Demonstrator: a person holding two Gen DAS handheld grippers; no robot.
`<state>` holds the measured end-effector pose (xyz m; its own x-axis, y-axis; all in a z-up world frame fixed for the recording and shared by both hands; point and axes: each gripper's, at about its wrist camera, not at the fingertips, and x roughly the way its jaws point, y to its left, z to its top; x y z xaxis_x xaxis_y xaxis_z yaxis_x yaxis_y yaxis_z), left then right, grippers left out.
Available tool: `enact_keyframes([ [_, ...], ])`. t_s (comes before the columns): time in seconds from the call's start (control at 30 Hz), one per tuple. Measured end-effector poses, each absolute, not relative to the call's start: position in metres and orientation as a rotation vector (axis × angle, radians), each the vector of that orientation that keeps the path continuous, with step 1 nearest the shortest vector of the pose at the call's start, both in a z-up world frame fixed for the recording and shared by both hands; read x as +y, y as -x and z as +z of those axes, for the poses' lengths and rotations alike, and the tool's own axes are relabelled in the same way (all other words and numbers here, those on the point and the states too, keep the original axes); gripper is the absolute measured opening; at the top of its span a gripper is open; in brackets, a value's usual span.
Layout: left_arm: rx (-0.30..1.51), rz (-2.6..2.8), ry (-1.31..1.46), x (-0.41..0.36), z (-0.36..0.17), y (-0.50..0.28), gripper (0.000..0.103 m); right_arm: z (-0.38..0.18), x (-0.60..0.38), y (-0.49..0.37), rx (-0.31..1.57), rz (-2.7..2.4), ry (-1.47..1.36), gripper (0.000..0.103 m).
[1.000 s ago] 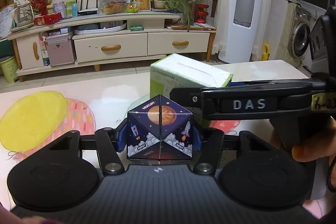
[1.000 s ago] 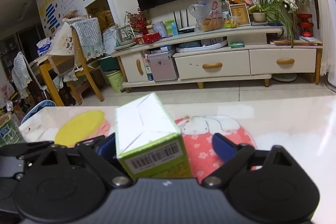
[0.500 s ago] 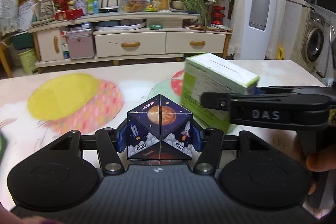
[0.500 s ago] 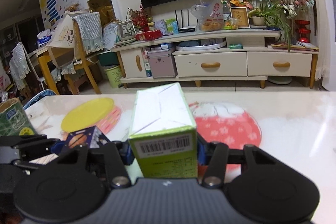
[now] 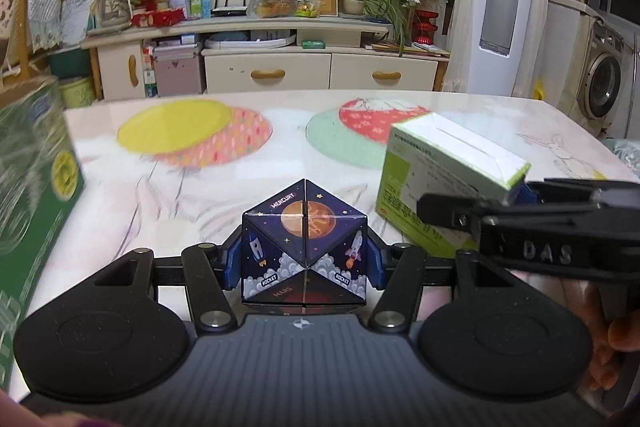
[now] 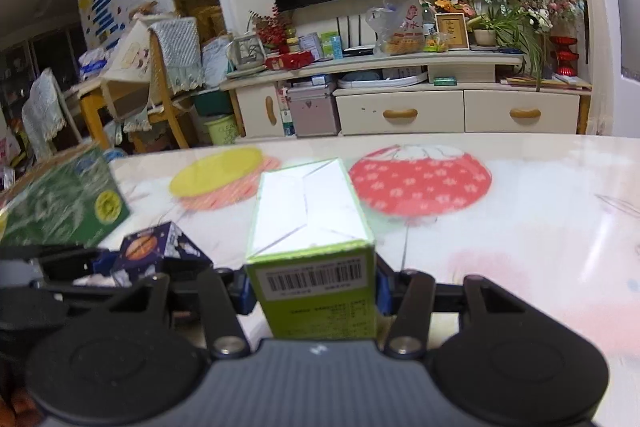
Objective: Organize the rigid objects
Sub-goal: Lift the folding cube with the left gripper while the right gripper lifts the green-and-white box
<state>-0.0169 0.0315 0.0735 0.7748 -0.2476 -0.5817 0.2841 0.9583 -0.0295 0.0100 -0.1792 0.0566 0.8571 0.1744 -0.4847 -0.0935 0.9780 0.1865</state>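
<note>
Two tools: left tool pinches one space cube, right tool one green carton.

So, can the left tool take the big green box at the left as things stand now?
Probably not yet. The left tool is shut on the space cube, so its fingers are occupied. The green box sits close at its left with nothing between them.

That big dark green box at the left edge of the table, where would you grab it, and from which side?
Judging from its pose, grip the green box across its short end, the face carrying the yellow round label, coming from the table's middle. That end faces open tabletop. It looks wider than the space cube and the light green carton now held, so the fingers may not span it.
</note>
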Motion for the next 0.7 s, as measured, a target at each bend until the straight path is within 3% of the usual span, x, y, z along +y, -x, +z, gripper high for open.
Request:
enact_keyframes([
  [0.7, 0.653, -0.289, -0.024, 0.06, 0.086, 0.087, 0.07, 0.075, -0.119, 0.105, 0.54, 0.109, -0.038, 0.052],
])
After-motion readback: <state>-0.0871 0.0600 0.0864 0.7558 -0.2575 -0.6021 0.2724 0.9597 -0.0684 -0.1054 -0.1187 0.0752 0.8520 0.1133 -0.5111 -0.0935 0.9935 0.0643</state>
